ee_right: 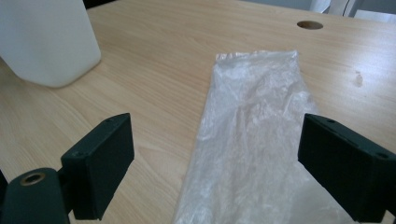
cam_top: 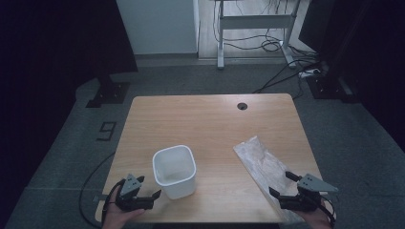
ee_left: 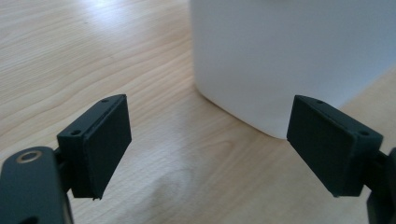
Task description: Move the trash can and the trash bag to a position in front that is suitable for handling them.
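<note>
A flattened clear plastic bag [cam_top: 263,164] lies on the table [cam_top: 210,119], its long axis running straight ahead of the right hand-held gripper [cam_top: 286,187], whose jaws gape empty over its near end; the left hand-held gripper [cam_top: 147,187], equally wide and empty, faces the white bin [cam_top: 174,171].

The surface [cam_top: 210,119] is light wood with a fine, wavy brown grain and one dark round hole [cam_top: 242,106] near its far edge. The bin [cam_top: 175,171] is plain white, inside and out. The plastic bag [cam_top: 265,167] is clear with a milky, crinkled sheen, the wood showing faintly through it. The left claw [cam_top: 146,187] and right claw [cam_top: 282,183] are matt black, each carrying a grey plate. The floor [cam_top: 191,81] is dull grey carpet.
</note>
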`<state>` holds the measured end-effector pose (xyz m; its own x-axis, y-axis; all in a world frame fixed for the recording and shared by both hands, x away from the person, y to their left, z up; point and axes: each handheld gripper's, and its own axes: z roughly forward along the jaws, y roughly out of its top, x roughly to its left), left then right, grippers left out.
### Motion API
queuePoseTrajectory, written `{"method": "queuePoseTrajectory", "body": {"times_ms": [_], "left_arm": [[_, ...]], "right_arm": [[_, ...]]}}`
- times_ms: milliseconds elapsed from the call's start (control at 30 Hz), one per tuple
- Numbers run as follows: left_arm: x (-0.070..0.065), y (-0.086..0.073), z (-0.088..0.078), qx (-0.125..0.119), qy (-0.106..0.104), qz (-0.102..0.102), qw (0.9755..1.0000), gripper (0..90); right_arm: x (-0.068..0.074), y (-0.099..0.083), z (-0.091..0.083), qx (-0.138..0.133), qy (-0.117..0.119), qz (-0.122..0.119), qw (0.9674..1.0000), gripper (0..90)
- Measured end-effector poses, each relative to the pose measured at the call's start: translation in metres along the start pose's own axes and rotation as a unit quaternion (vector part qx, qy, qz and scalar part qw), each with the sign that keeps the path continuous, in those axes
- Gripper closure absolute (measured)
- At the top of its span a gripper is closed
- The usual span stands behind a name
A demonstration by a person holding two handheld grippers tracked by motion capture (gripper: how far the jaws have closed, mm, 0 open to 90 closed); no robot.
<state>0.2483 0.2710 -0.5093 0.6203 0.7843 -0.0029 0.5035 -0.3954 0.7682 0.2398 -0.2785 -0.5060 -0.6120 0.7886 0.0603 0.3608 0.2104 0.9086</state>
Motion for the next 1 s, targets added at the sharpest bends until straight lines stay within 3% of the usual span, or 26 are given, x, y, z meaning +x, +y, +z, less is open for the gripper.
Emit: {"method": "queuePoseTrajectory", "body": {"times_ms": [233,367,467,667,733,1000], "left_arm": [[-0.015,0.008,-0.003,-0.022,-0.030,0.023,0.9990,12.3],[-0.026,0.017,0.007,-0.027,-0.048,0.042,0.9976,12.0],[-0.030,0.029,0.021,-0.022,-0.055,0.070,0.9958,9.4],[-0.022,0.043,0.038,-0.018,-0.077,0.088,0.9930,11.3],[-0.021,0.046,0.041,-0.021,-0.079,0.085,0.9930,12.5],[-0.030,0.068,0.059,-0.025,-0.079,0.092,0.9923,13.8]], "right_arm": [[-0.004,-0.003,0.001,0.000,-0.001,0.008,1.0000,10.9],[-0.004,-0.005,0.002,0.006,0.000,0.011,0.9999,10.5],[-0.001,-0.005,0.001,0.007,0.004,0.010,0.9999,10.4],[0.002,-0.005,0.004,0.012,0.011,0.001,0.9999,10.4],[0.002,-0.005,0.005,0.015,0.011,0.001,0.9998,10.4],[0.001,-0.006,0.002,0.013,0.009,0.005,0.9999,10.7]]}}
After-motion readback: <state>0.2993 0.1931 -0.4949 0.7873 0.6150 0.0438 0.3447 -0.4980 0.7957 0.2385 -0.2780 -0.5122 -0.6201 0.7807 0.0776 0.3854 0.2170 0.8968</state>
